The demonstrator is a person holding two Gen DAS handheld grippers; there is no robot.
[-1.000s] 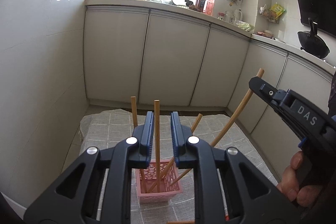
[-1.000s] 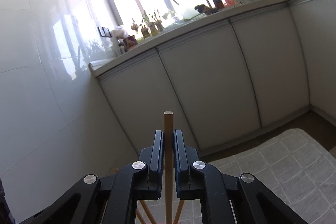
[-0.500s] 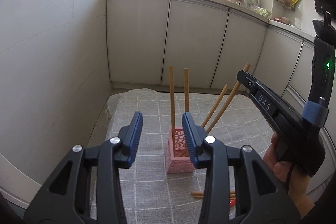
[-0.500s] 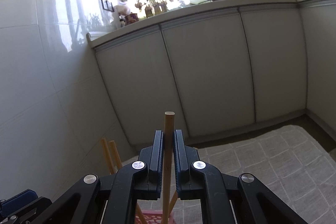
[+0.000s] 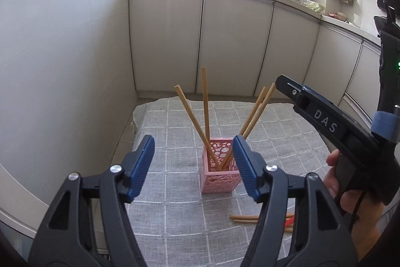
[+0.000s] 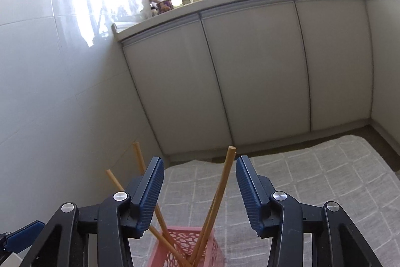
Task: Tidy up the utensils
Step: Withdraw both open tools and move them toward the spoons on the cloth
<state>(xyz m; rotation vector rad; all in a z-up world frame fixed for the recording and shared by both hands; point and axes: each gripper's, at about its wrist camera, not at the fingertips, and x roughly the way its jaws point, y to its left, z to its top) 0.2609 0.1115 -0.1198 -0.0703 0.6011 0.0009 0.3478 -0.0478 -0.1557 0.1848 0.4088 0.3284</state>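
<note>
Since a moment ago: both chopsticks I clamped are out of my grippers and lean in the basket with the others.
Left gripper [image 5: 193, 167]: jaws apart and opening, with no chopstick touching them; the pink basket [image 5: 220, 175] shows through the gap, farther off.
Right gripper [image 6: 200, 192]: jaws apart and opening; one chopstick [image 6: 223, 182] stands in the gap, nearer the right pad but touching neither.
Right hand [image 5: 342, 192]: seen from the left wrist, it wraps the handle of the right gripper at the right edge, beside and above the basket.
Chopsticks in basket [image 5: 205, 104]: four wooden sticks with lower ends inside; one nearly upright, one tilted left, two close together tilted right.
Basket: upright on the checked grey cloth [image 5: 175, 217] that covers the surface, about midway across it.
Loose utensils [image 5: 245, 219]: more wooden chopsticks and something red lie flat on the cloth, near the basket on its right, partly hidden by my left gripper.
Beyond: pale cabinet doors [image 5: 237, 41] under a counter with a tap by the window.
</note>
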